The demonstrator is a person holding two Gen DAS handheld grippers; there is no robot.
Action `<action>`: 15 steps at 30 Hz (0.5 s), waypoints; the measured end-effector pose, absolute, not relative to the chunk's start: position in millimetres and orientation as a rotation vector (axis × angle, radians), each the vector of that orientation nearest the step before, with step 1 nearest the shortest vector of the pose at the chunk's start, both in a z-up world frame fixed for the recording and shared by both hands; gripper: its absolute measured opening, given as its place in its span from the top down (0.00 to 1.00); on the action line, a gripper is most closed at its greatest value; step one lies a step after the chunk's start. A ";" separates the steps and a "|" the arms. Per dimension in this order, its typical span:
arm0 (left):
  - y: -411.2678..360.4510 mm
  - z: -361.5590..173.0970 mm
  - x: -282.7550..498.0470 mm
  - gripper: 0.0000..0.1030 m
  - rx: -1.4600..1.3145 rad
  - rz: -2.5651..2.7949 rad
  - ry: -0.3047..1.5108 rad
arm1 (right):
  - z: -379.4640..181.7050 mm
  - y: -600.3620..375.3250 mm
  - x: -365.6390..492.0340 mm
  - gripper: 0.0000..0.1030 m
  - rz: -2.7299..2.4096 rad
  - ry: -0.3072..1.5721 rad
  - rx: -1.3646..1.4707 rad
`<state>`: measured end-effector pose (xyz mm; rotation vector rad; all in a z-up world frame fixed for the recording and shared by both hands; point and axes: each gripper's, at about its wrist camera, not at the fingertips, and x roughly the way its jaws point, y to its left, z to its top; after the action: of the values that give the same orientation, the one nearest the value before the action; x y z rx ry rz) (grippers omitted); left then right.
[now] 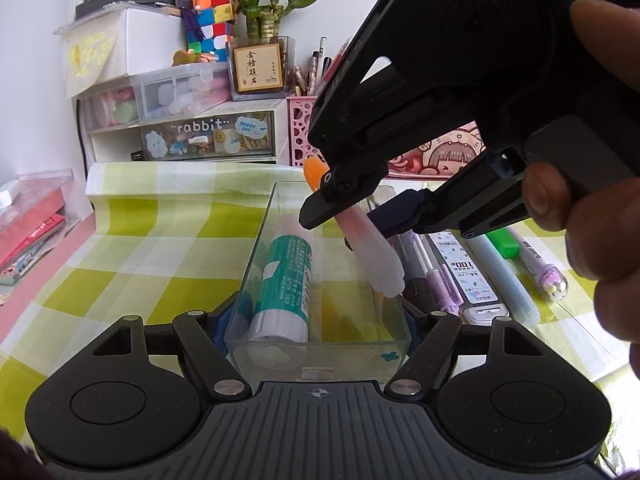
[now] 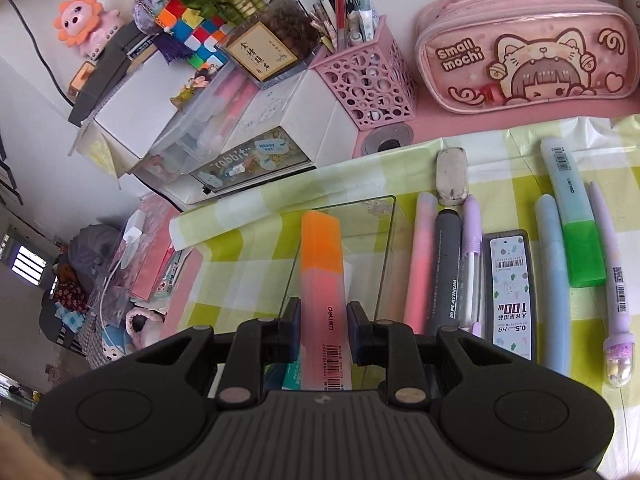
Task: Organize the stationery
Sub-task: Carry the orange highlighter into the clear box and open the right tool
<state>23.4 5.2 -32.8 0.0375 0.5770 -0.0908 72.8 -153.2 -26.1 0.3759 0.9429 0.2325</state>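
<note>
The left hand-held gripper (image 1: 318, 320) is clamped on both sides of the clear plastic box (image 1: 320, 344), which sits on the desk over a green-and-white checked cloth (image 1: 152, 248). Inside the box there's already a teal glue stick (image 1: 284, 288) lying lengthwise.

The right hand-held gripper (image 2: 323, 322) is squeezing an orange highlighter (image 2: 324, 280), orange cap pointing away from the camera. From the left view that highlighter hangs tilted over the box's right side, lower tip just about at the right wall. Can't tell if it's touching the wall.

Right of the box there's a whole row still on the cloth: a pink pen (image 2: 420, 264), a grey Platinum marker (image 2: 446, 272), a lilac pen (image 2: 471, 264), a flat box of pencil leads (image 2: 510, 296), a pale blue pen (image 2: 554, 280), a green-capped highlighter (image 2: 572, 216) and a lilac novelty pen (image 2: 614, 292). A grubby eraser (image 2: 452, 176) sits at the top of the row.

Behind it all: a pink mesh pen holder (image 2: 368, 80), a pink "Small mochi" pencil case (image 2: 524, 48) and a drawer unit labelled "rabbit" (image 1: 208, 136).
</note>
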 end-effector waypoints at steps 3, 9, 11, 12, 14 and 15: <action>5.2 -32.8 23.2 0.29 0.038 -0.091 0.577 | -32.7 -152.3 76.8 0.85 0.227 0.968 0.366; 5.1 -32.9 23.5 0.29 0.038 -0.091 0.577 | -33.1 -148.6 75.5 0.85 0.240 0.973 0.343; 5.1 -32.9 23.7 0.29 0.038 -0.091 0.577 | -32.6 -147.5 75.4 0.85 0.242 0.973 0.337; 4.9 -32.9 23.5 0.29 0.038 -0.091 0.578 | -32.4 -147.2 75.1 0.85 0.244 0.971 0.337; 4.8 -32.9 23.5 0.29 0.038 -0.091 0.578 | -32.1 -146.3 75.3 0.85 0.253 0.969 0.339; 4.9 -33.0 23.7 0.29 0.038 -0.092 0.577 | -31.8 -146.4 74.8 0.85 0.254 0.966 0.340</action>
<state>23.7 4.9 -33.0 0.0376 0.5774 -0.0916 74.8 -146.4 -31.8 0.3404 0.9660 0.2542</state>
